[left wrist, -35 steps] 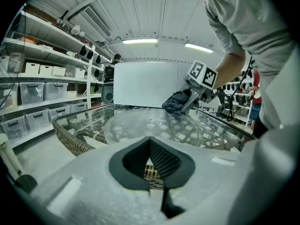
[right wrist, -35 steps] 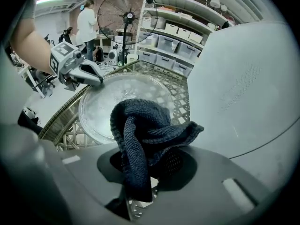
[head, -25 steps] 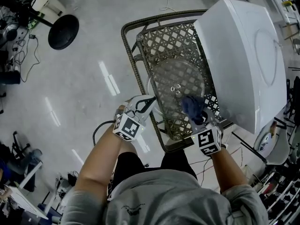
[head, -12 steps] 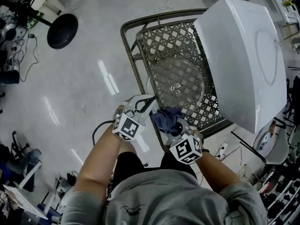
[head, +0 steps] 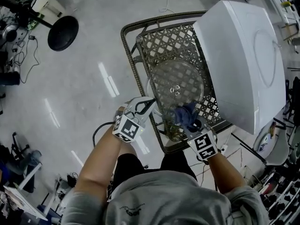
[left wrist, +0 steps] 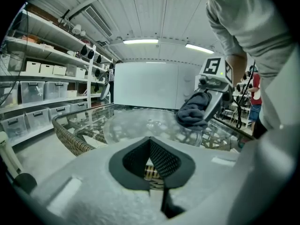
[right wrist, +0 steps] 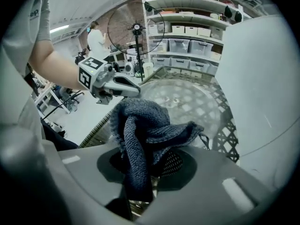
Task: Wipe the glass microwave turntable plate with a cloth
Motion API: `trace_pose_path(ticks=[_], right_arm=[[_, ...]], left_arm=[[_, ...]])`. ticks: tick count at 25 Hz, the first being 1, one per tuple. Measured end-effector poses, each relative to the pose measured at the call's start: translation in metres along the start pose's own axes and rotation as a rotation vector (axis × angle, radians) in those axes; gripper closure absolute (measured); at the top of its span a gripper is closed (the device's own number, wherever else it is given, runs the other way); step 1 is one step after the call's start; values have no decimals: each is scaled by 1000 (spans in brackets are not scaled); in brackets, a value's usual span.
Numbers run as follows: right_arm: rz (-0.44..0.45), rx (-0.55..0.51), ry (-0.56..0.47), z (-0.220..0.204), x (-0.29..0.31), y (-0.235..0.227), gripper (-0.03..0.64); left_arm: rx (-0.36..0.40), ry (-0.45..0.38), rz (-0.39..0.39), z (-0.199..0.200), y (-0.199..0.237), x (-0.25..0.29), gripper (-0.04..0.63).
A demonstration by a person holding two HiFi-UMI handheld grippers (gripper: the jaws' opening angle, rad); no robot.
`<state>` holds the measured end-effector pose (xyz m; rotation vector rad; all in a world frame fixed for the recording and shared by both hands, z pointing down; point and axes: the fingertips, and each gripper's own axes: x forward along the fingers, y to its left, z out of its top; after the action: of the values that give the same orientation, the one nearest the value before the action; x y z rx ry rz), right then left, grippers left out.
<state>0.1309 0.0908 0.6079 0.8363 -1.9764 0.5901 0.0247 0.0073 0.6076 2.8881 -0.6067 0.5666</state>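
Back rightward, right hand-held gripper [head: 191, 123], clamped on cloth [head: 183, 114], meets near rim of plate [head: 165, 78].

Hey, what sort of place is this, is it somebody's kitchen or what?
Probably a workshop or lab storeroom, not a kitchen: open shelving stacked with storage bins, a tall pedestal fan, and a bare polished floor.
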Motion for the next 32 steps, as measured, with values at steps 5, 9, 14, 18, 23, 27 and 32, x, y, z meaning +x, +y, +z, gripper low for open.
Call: trace_pose_path(ticks=[5, 9, 14, 18, 23, 27, 32], right_arm=[[-144, 35, 60, -26, -22, -59, 500], [-208, 63, 95, -44, -30, -83, 500], [-217, 66, 72, -41, -31, -86, 502], [-209, 70, 46, -36, -30, -84, 502], [-183, 58, -7, -20, -35, -74, 502], [-148, 76, -45, -4, -43, -67, 502], [-109, 60, -111, 28, -59, -58, 500]], left_arm=[[0, 4, -3, 0, 0, 0, 598], [-1, 7, -2, 0, 0, 0, 597], [0, 18, 1, -1, 1, 1, 598], [-35, 20, -1, -1, 3, 2, 598], [-41, 60, -6, -4, 2, 7, 597], [-99, 104, -25, -7, 3, 12, 597], [-131, 196, -29, -8, 3, 13, 597]])
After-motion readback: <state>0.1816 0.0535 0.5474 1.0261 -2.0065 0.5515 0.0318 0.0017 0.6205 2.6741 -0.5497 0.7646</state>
